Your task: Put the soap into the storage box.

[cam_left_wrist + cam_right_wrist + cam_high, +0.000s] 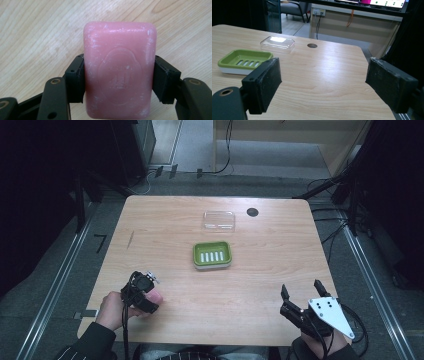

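My left claw (117,77) squeezes a pink soap (120,70) from both sides, low over the near left part of the table (250,295). My right claw (322,85) is wide open and holds nothing. The green dish (212,255) sits mid-table.

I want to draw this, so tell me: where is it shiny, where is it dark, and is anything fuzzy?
High view: the table is evenly lit, the room around it nearly black. Right gripper view: a bright glare patch on the clear lid and a sheen on the wood behind it; the near pads look a bit soft. Left gripper view: the soap is sharp, its stamp readable as a shape only.
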A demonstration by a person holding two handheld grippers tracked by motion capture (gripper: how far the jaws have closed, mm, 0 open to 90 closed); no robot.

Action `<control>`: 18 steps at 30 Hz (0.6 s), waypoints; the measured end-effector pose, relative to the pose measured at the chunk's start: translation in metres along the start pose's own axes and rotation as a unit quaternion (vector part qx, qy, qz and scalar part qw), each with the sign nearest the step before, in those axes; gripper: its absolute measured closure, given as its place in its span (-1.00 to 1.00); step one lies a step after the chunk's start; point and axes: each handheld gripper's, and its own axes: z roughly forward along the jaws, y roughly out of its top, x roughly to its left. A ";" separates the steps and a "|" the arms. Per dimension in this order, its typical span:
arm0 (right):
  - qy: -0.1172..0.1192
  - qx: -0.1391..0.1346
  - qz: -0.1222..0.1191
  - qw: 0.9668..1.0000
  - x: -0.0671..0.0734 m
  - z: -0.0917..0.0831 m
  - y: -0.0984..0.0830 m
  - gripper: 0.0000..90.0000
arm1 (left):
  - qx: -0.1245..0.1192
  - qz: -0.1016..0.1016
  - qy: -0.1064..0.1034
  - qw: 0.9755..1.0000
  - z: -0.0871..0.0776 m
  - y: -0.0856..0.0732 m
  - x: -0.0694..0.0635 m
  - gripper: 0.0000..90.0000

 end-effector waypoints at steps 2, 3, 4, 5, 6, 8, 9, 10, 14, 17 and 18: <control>0.000 0.000 0.000 1.000 0.000 0.000 0.000 -0.72 | -0.002 0.003 0.000 1.000 -0.001 0.003 0.000 -0.15; 0.000 0.000 0.000 1.000 0.000 0.000 0.000 -0.72 | -0.001 0.005 0.000 1.000 -0.001 0.004 0.000 -0.15; -0.001 -0.001 0.000 1.000 0.000 0.000 0.000 -0.72 | -0.002 0.010 0.000 1.000 -0.001 0.006 0.000 -0.15; 0.000 0.000 0.000 1.000 0.000 0.000 0.000 -0.72 | 0.000 0.012 0.001 1.000 -0.002 0.007 0.000 -0.15; -0.001 -0.001 0.000 1.000 0.000 0.000 0.000 -0.72 | -0.001 0.015 0.001 1.000 -0.001 0.008 0.000 -0.15; -0.001 0.000 0.000 1.000 0.000 0.000 0.000 -0.72 | -0.001 0.022 0.002 1.000 -0.001 0.010 0.000 -0.15; -0.001 -0.001 0.000 1.000 0.000 0.000 0.000 -0.72 | 0.002 0.024 0.002 1.000 -0.001 0.011 0.000 -0.15; -0.001 -0.001 0.000 1.000 0.000 0.000 0.000 -0.72 | 0.003 0.027 0.000 1.000 -0.001 0.012 0.000 -0.15; -0.001 0.000 0.000 1.000 0.000 0.000 0.000 -0.72 | 0.001 0.034 0.001 0.999 -0.002 0.017 0.000 -0.15; -0.001 0.000 0.000 1.000 0.000 0.000 0.000 -0.72 | 0.002 0.040 0.001 0.999 -0.002 0.020 -0.001 -0.15; -0.001 -0.001 0.000 1.000 0.000 0.000 0.000 -0.72 | 0.002 0.042 -0.001 0.999 -0.001 0.021 -0.001 -0.15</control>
